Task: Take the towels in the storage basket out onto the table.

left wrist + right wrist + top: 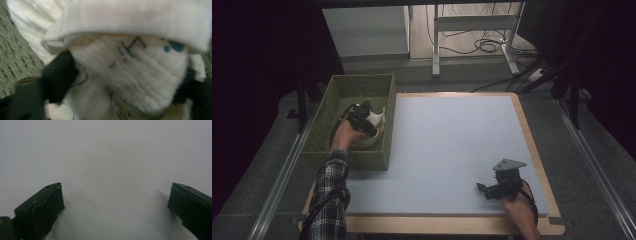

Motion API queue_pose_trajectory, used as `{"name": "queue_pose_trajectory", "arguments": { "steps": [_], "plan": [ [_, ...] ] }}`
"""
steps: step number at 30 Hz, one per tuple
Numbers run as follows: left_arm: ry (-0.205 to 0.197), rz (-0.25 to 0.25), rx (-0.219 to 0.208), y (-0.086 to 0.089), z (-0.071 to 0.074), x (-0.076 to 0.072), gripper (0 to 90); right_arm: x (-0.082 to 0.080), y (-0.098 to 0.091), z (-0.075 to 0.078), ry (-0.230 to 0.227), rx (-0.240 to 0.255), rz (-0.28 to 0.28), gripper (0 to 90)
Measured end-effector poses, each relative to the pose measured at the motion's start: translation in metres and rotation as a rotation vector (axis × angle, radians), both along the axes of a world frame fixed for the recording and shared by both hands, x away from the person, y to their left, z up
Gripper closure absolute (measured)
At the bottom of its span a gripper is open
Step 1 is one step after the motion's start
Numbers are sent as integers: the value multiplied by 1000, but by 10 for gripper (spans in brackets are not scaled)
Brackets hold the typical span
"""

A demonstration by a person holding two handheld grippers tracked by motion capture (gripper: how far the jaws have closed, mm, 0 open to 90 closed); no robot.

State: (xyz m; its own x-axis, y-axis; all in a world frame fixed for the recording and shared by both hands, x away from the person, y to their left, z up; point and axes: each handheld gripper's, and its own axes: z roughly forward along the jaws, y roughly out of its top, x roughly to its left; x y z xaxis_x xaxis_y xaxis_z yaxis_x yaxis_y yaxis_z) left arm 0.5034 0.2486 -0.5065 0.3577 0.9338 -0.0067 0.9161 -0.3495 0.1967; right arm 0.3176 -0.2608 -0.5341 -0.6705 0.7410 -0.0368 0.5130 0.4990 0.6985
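High view: bench (452, 150) with pale mat; green woven basket (334, 97) at its left edge. White knitted cloth (374, 125) lies inside the basket — left tool (364, 119) down on it, jaws either side of a fold, grip not confirmable. Right tool (492, 190) released, low over bare mat.

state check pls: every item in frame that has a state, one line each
left gripper: down in the basket, jaws on either side of the white cloth; firm grip not clear.
right gripper: open, nothing between the jaws, low over the mat.
white cloth: bunched and folded, lying in the basket.
green basket: upright beside the mat's left edge.
grey mat: flat on the table.
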Motion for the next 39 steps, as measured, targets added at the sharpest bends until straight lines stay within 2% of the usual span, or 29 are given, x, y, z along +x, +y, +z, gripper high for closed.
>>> {"name": "queue_pose_trajectory", "arguments": {
  "steps": [1, 2, 3, 5, 6, 7, 8, 10, 16, 18, 19, 21, 22, 23, 24, 26, 27, 29, 30, 32, 39],
  "plan": [
    [0, -19, -7, 1, 2, -2, 463, 0, 0, 0, 0, 0, 0, 2],
    [0, -19, -7, 1, 2, -2, 532, 0, 0, 0, 0, 0, 0, 2],
    [16, -16, -56, 3, 3, -3, 605, 0, 0, 0, -1, 0, 0, 1],
    [18, -16, -67, 4, 4, -3, 746, 0, 0, 0, 0, 0, 0, 2],
    [14, -7, -61, 5, 4, -3, 746, 0, 0, 0, 0, 0, 0, 2],
    [11, -3, -70, 5, 5, -4, 794, 0, 0, 0, 0, 0, 0, 2],
    [-5, 8, -73, 8, 7, -4, 801, 0, 0, 0, 0, 0, 0, 2],
    [-25, 26, -110, 12, 11, -5, 806, 0, 0, 0, 0, 0, 0, 2],
    [-67, 38, -149, 20, 23, -10, 807, 0, 0, 0, 0, 0, 0, 2],
    [-103, 39, -184, 24, 34, -15, 806, 0, 0, 0, -1, 0, 1, 2],
    [-103, 39, -184, 24, 34, -15, 805, 0, 0, 0, -1, 0, 1, 2],
    [-138, 37, -216, 30, 43, -22, 802, 0, 0, 0, -1, 0, 0, 2],
    [-138, 37, -216, 30, 43, -22, 801, 0, 0, 0, -1, 0, 0, 2],
    [-163, 37, -237, 32, 49, -27, 800, 0, 0, 0, -1, 0, 1, 2],
    [-163, 37, -237, 32, 49, -27, 799, 0, 0, 0, -1, 0, 1, 2],
    [-196, 40, -249, 35, 55, -32, 798, 0, 0, 0, -1, 0, 0, 1],
    [-224, 42, -269, 38, 61, -36, 798, 0, 0, 0, -1, 0, 0, 1],
    [-247, 37, -287, 40, 68, -40, 797, 0, 0, 0, -1, -1, 1, 2],
    [-247, 37, -287, 40, 68, -40, 797, 0, 0, 0, -1, -1, 1, 2],
    [-283, 35, -303, 43, 76, -46, 797, 0, 0, 0, -1, 0, 1, 2],
    [-327, 16, -318, 44, 97, -57, 797, 0, 0, 0, -2, -2, 0, 2]
  ]
}}
